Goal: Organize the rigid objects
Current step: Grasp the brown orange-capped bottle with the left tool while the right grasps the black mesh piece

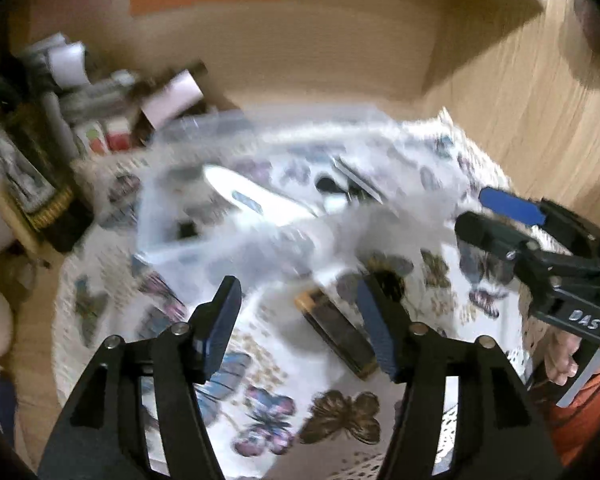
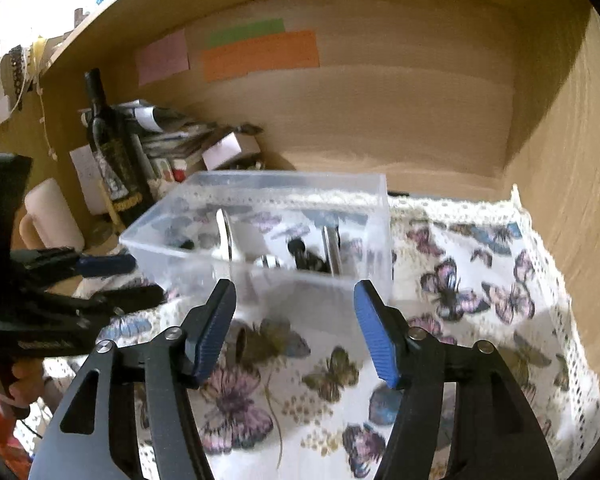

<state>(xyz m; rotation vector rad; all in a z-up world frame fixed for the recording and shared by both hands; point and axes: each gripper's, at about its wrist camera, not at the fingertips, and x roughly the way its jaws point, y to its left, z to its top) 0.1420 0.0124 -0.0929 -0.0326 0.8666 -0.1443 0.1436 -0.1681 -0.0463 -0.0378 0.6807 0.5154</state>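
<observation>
From the left wrist, the work surface is a white butterfly-print cloth [image 1: 260, 360] with a lace border, spread inside a wooden alcove whose back wall [image 1: 300, 40] carries an orange paper strip. The picture is smeared by motion. A clear plastic bin [image 1: 188, 240] sits on the cloth ahead, holding a white oblong item [image 1: 252, 196] and some dark and metallic pieces too blurred to name. A dark battery with a gold end [image 1: 336, 336] lies on the cloth between the spread fingers of the left gripper [image 1: 300, 324], which grips nothing. The right gripper [image 1: 496, 216] hangs at the right, beside the bin, also spread and empty. Boxes and a dark bottle [image 1: 40, 176] crowd the left corner.

From the right wrist, the same cloth [image 2: 480, 280] runs to the wooden side wall [image 2: 580, 160] at right, its lace edge lifted against it. The bin [image 2: 260, 272] stands ahead of the right gripper [image 2: 296, 320], whose blue pads stand wide apart around nothing. Inside are a white item [image 2: 226, 236], a metal bar [image 2: 332, 248] and dark parts. The battery [image 2: 244, 344] lies just in front of the bin. The left gripper [image 2: 140, 276] reaches in from the left, beside the bin's corner. A wine bottle [image 2: 112, 152], a pale cylinder [image 2: 52, 216] and stacked papers fill the left back corner; pink, green and orange paper sheets hang on the back wall [image 2: 400, 100].
</observation>
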